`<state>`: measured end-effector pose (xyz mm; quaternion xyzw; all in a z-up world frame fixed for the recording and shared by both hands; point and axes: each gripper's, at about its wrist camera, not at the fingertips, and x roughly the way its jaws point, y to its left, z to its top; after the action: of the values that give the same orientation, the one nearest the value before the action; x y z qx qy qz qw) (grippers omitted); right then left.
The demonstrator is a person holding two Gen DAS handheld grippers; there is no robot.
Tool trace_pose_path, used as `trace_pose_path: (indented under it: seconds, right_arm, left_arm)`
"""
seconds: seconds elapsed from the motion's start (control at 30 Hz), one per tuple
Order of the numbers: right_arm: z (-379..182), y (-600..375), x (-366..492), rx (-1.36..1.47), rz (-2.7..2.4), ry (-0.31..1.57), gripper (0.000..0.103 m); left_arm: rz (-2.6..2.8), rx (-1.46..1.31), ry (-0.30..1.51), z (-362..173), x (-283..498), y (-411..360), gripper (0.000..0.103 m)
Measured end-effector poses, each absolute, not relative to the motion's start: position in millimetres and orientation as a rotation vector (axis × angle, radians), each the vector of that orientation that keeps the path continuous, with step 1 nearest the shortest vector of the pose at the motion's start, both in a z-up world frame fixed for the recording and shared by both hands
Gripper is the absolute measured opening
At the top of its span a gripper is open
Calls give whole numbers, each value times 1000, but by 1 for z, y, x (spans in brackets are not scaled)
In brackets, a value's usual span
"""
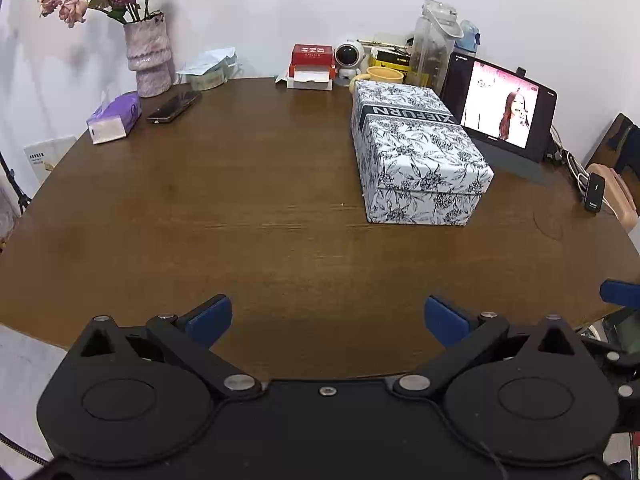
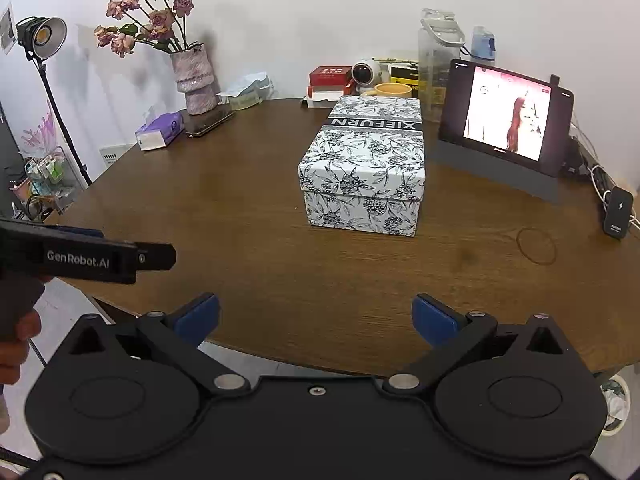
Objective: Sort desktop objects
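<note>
Left wrist view: left gripper and right gripper both spread wide, empty; lidded box, phone, tissue pack apparently unsorted.

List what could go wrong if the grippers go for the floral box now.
1. The floral box looks wider than either open gripper's span; the right gripper might slip off it.
2. The tablet leans propped just beside the box; a sideways push could topple it.
3. The yellow mug sits right behind the box.

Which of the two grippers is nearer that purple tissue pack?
Left. The left gripper faces the purple tissue pack from its own side; the right gripper sits further right.
</note>
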<state>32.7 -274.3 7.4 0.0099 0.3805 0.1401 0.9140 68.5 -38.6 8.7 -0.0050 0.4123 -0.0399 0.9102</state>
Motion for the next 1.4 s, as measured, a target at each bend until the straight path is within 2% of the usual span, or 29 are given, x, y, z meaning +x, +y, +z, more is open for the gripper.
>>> trace_pose_path:
  seconds: [1.4]
  right_arm:
    - [-2, -276, 37, 46, 294, 805, 103]
  left_arm:
    - [-86, 31, 848, 4, 74, -44, 102]
